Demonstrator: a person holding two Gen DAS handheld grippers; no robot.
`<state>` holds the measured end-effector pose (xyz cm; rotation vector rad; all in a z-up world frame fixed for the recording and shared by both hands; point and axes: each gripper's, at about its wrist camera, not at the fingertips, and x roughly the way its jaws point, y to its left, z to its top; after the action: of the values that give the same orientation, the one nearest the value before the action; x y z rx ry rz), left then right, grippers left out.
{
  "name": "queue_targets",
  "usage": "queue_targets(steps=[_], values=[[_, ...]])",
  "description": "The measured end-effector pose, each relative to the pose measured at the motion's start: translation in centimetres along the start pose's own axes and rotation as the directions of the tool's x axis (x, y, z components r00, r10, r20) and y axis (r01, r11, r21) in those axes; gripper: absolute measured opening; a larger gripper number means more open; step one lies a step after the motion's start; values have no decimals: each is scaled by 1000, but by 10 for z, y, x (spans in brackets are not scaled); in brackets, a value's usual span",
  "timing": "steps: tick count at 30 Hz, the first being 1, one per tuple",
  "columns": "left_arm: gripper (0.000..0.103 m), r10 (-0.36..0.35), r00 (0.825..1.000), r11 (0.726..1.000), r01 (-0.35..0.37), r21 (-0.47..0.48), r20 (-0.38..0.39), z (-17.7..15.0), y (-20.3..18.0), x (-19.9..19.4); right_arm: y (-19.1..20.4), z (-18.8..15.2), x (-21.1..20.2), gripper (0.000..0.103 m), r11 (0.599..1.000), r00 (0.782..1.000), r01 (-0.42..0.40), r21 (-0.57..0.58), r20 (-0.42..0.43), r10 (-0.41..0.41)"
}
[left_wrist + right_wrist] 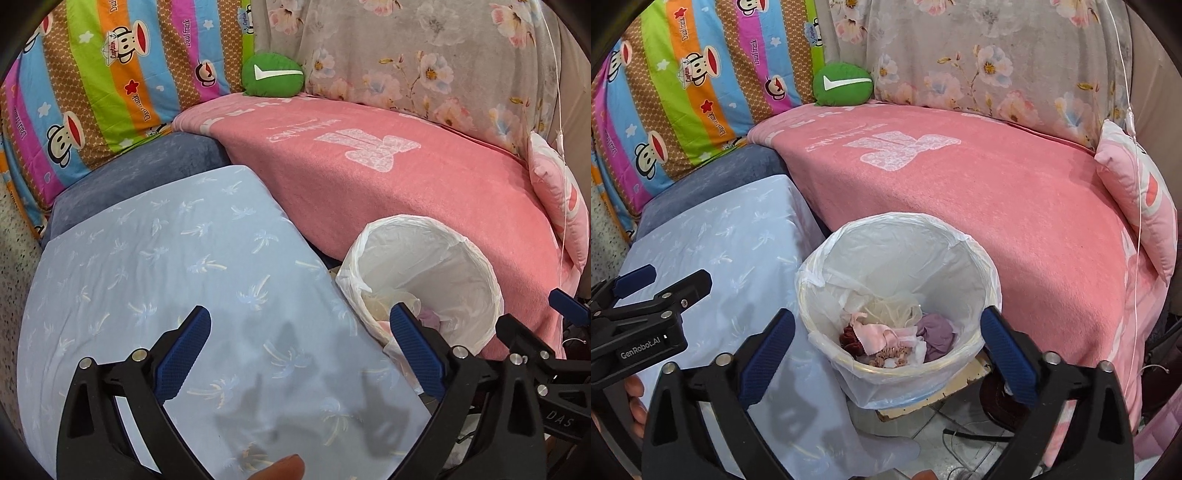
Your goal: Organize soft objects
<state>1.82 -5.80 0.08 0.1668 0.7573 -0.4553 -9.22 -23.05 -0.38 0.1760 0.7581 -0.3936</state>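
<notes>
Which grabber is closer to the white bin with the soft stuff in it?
Right. The right gripper hangs open directly above the bin, fingers on either side of it. The left gripper is open above the light blue cloth, beside the bin.

The left gripper (301, 350) hangs with its jaws wide apart and empty over a pale blue cloth (166, 266), beside a white-lined bin (476, 273) standing against a pink blanket (388, 192), with a green cushion (273, 75) behind.
</notes>
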Motion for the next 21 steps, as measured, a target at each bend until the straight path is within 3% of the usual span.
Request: queue_targets(steps=[21], values=[[96, 30, 999, 1000, -30, 0, -14, -12, -7, -3, -4, -13, -4, 97, 999, 999, 43, 5, -6, -43]])
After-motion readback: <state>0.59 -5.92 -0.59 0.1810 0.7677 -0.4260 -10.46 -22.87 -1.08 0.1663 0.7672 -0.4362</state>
